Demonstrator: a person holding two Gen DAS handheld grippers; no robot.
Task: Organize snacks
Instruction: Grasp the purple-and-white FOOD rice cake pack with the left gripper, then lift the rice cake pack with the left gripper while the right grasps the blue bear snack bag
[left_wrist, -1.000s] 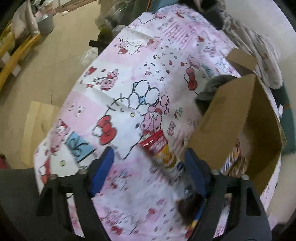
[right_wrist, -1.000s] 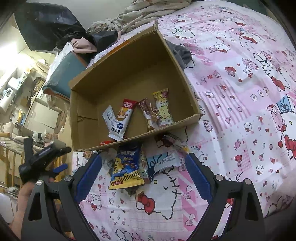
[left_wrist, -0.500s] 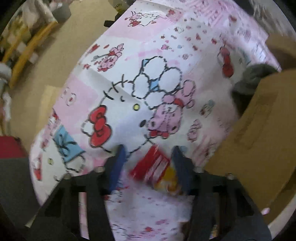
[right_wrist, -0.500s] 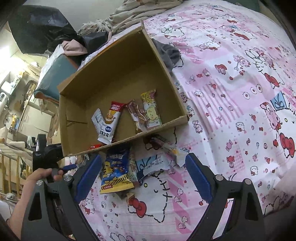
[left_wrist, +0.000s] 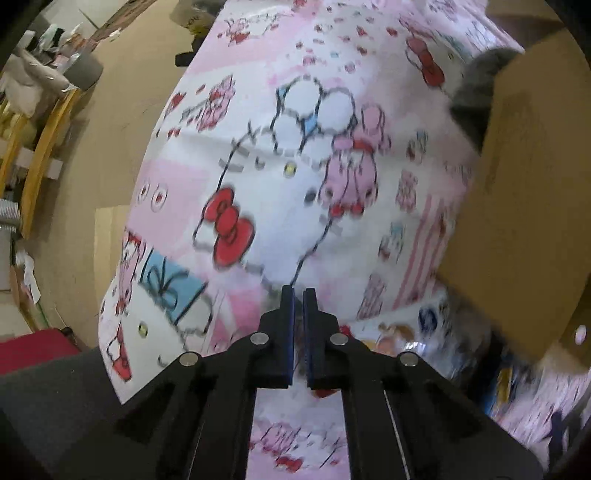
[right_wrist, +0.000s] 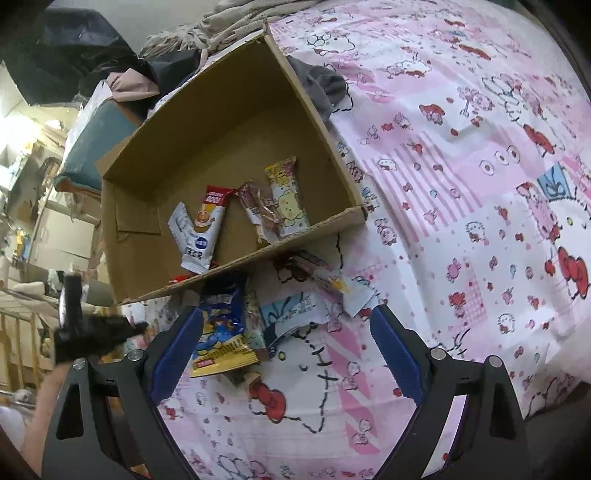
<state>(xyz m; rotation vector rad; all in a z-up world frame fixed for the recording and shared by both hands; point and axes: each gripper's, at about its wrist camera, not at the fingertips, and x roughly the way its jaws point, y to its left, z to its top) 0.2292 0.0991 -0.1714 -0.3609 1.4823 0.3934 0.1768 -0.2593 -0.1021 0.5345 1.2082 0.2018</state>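
A cardboard box (right_wrist: 325, 122) lies open on the Hello Kitty sheet (right_wrist: 461, 192) with several snack packets (right_wrist: 280, 199) inside. More packets lie in front of it, among them a blue and yellow bag (right_wrist: 221, 332) and a white and blue one (right_wrist: 291, 317). My right gripper (right_wrist: 286, 354) is open just above that pile. My left gripper (left_wrist: 298, 295) is shut beside the box wall (left_wrist: 517, 184), with a red and yellow packet (left_wrist: 373, 339) showing just right of and under its fingers. It also shows in the right wrist view (right_wrist: 92, 328).
A grey cloth (right_wrist: 321, 88) lies against the box's far corner. Piled clothes (right_wrist: 192, 37) and a teal cushion (right_wrist: 99, 136) sit behind the box. The bed edge drops to a tan floor (left_wrist: 122, 122) on the left, with wooden rails (left_wrist: 40, 147).
My left gripper dropped onto the red and yellow packet and closed from wide open to shut. My right gripper drifted slightly over the pile and stayed open.
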